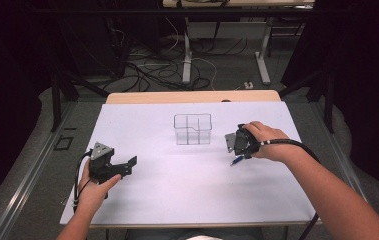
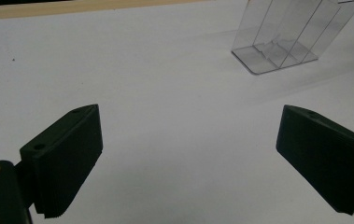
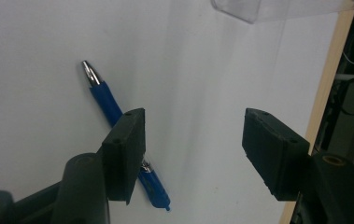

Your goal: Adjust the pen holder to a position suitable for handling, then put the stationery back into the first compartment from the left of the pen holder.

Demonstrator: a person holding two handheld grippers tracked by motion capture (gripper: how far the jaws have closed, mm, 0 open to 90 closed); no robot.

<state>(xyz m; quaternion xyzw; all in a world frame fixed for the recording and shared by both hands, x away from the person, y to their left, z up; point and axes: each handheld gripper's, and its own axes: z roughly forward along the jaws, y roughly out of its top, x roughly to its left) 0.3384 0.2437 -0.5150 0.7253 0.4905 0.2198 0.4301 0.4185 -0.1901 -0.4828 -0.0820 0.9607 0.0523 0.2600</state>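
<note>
One risk: right gripper (image 3: 191, 154) fingers, spread and offset above blue pen (image 3: 104, 100) on counter (image 1: 187, 190), closing beside barrel and flicking it away.

White table (image 1: 142, 200), grey floor (image 1: 217, 70) with tangled cables (image 1: 147, 65), dark curtains (image 1: 7, 75)

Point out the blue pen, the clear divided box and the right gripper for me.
blue pen (image 3: 103, 95), right gripper view, on its blue barrel.
clear divided box (image 1: 192, 129), high view, on its front wall.
right gripper (image 3: 193, 140), right gripper view, midway between its fingertips.
</note>
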